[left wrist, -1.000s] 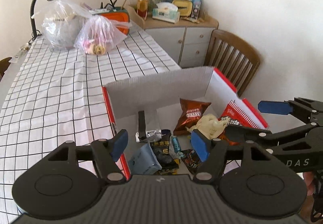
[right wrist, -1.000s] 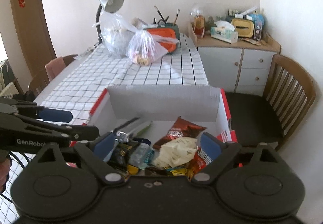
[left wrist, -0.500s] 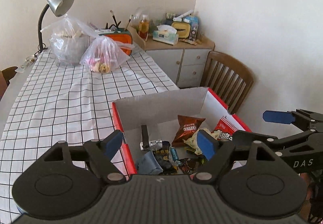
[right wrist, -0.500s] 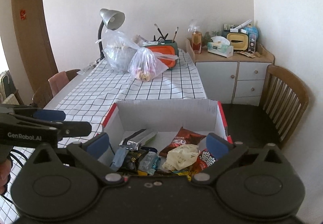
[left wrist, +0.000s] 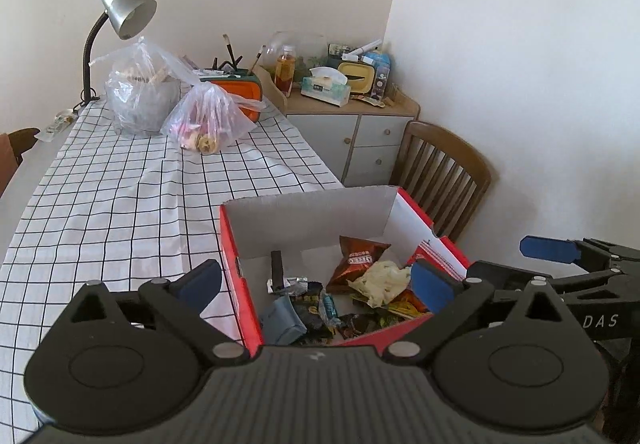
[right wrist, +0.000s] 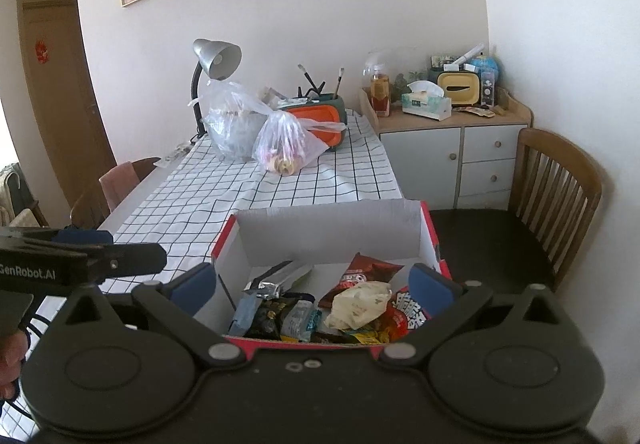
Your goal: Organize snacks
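A: Where are the snacks?

B: All in the red cardboard box [left wrist: 236, 244], which sits at the near corner of the checked tabletop [left wrist: 112, 203], beside a wooden chair [left wrist: 444, 179]. A brown chip bag [left wrist: 358, 256] leans toward the far wall of the box, a pale crumpled packet [left wrist: 380, 280] lies just in front of it, and a silver wrapper [right wrist: 276, 278] and a grey-blue pouch [left wrist: 282, 320] lie to the left.

A: And the grippers?

B: The left gripper [left wrist: 316, 280] hangs above the box, its jaws opening, nothing between the pads. The right gripper [right wrist: 312, 284] is spread wide and empty too, over the same box.

A: Anything under the pile?

B: Dark small packets, probably more sweets; too jumbled to tell. Two tied plastic bags [right wrist: 280, 143] and a desk lamp [right wrist: 212, 63] stand at the far end.
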`<state>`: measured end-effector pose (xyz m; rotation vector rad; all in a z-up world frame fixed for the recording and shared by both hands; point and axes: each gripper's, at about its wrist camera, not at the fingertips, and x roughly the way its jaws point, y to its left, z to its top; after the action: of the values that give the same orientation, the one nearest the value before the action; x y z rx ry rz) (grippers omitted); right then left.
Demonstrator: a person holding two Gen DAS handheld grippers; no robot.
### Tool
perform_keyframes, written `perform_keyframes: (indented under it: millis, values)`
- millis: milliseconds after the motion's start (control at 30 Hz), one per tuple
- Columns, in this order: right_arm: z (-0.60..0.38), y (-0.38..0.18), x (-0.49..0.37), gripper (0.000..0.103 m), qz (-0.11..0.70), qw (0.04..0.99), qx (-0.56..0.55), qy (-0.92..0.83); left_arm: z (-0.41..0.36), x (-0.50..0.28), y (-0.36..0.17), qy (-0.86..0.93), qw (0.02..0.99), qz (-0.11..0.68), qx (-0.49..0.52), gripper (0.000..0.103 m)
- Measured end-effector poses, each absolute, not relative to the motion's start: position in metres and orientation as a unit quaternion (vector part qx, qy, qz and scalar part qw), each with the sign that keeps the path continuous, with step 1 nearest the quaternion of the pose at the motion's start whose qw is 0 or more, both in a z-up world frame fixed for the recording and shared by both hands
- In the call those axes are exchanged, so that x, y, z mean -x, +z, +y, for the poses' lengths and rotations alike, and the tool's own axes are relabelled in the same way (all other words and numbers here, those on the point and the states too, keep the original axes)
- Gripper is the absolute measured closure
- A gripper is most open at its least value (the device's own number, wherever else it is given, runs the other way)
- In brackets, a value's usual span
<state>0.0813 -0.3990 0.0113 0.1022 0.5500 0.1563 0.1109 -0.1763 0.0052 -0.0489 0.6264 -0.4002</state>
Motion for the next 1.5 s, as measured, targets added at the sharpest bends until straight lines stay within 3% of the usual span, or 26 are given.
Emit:
perform_keyframes:
  millis: [1500]
  values:
    - [-0.400, 0.004, -0.076, 0.000, 0.277, 0.955, -0.059, 0.090, -0.187, -0.095, 0.004, -0.163, 0.935, 0.314, -0.003, 0.001]
